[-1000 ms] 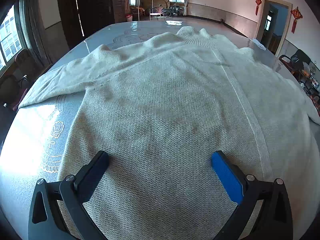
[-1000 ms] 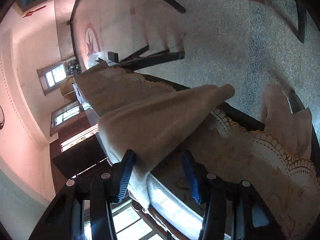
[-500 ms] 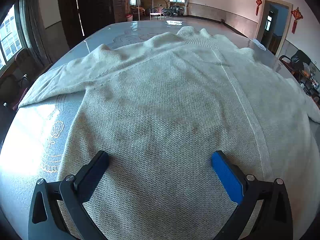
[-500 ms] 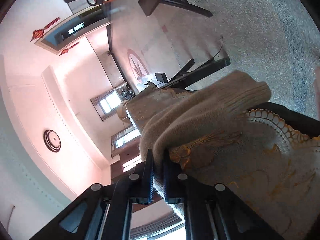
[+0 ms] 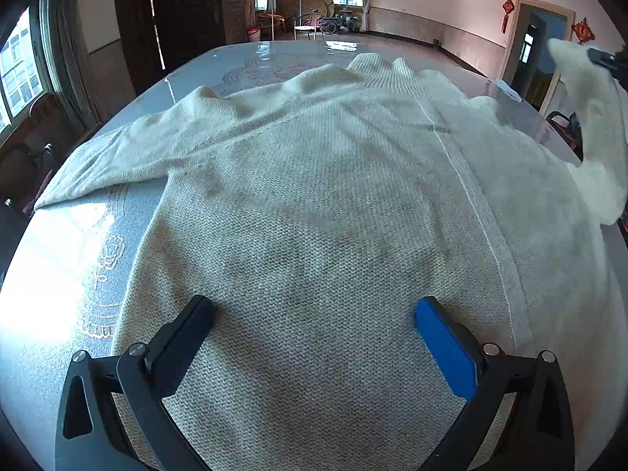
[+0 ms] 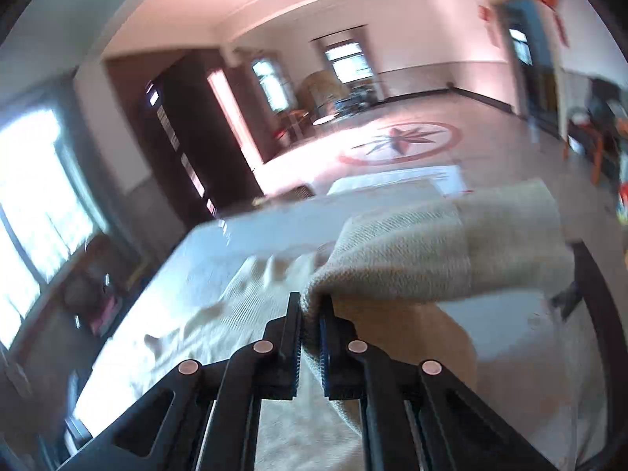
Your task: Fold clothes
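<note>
A cream knit sweater (image 5: 333, 204) lies spread flat on the grey patterned table (image 5: 66, 259), collar at the far end. My left gripper (image 5: 314, 310) hovers open over the sweater's lower body, fingers wide apart with knit beneath them. My right gripper (image 6: 311, 306) is shut on the sweater's right sleeve (image 6: 443, 243), whose ribbed cuff drapes to the right of the fingers. In the left wrist view that lifted sleeve (image 5: 596, 117) hangs in the air at the right edge. The other sleeve (image 5: 117, 161) lies flat toward the left.
The table's bare left side (image 5: 47, 294) glares with window light. Chairs (image 5: 23, 172) stand along the left edge. A doorway (image 5: 530, 47) and dark wooden doors (image 5: 172, 15) sit at the far walls, with open tiled floor (image 6: 400, 141) beyond the table.
My right gripper closed on the sleeve hanging off the table edge, then swung up and over the table with it. The left gripper stayed put.
</note>
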`<state>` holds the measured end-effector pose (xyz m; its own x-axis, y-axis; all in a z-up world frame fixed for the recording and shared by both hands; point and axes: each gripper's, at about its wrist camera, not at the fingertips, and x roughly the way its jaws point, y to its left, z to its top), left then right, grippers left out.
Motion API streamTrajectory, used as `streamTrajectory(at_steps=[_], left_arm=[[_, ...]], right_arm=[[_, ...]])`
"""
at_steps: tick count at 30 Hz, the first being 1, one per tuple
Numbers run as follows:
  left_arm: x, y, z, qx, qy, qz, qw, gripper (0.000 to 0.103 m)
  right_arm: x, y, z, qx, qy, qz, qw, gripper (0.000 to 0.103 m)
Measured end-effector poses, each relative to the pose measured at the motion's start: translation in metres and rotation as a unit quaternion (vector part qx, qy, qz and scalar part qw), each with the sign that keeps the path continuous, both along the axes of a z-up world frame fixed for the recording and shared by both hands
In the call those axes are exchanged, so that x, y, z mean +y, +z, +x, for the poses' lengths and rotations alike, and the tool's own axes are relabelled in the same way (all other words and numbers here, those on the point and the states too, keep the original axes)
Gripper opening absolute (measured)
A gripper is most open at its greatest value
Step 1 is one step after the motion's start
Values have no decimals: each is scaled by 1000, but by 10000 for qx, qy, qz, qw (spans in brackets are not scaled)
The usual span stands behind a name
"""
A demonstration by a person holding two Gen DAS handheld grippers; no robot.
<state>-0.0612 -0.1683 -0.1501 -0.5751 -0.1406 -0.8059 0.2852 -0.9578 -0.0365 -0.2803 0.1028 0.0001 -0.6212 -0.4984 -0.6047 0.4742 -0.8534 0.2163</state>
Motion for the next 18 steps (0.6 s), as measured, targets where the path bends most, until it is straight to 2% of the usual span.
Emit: streamTrajectory(at_steps=[3, 6, 9, 12, 15, 17, 18], left_arm=[[-1, 0, 1, 22, 7, 37, 10000, 103], [-3, 1, 3, 80, 16, 131, 9999, 103], [-9, 4, 7, 158, 58, 305, 9994, 103], [-24, 9, 6, 246, 245, 806, 9961, 103], [-54, 14, -7, 437, 880, 1467, 9843, 103], [-75, 16, -20, 547, 1345, 1850, 9720, 103], [-83, 17, -29, 590, 1560, 1917, 9672, 103]], right_arm=[[-108, -67, 25, -197, 863, 1130, 9896, 10], [-152, -126, 47, -1121, 1466, 1577, 9701, 17], [-138, -123, 66, -1177, 1327, 1405, 9741, 20], [-92, -104, 66, -1157, 828, 809, 9865, 21], [-38, -92, 50, -1049, -31, 478, 9933, 24], [-10, -96, 27, -1249, -623, 357, 9896, 24], [3, -101, 15, -1353, -826, 310, 9869, 24]])
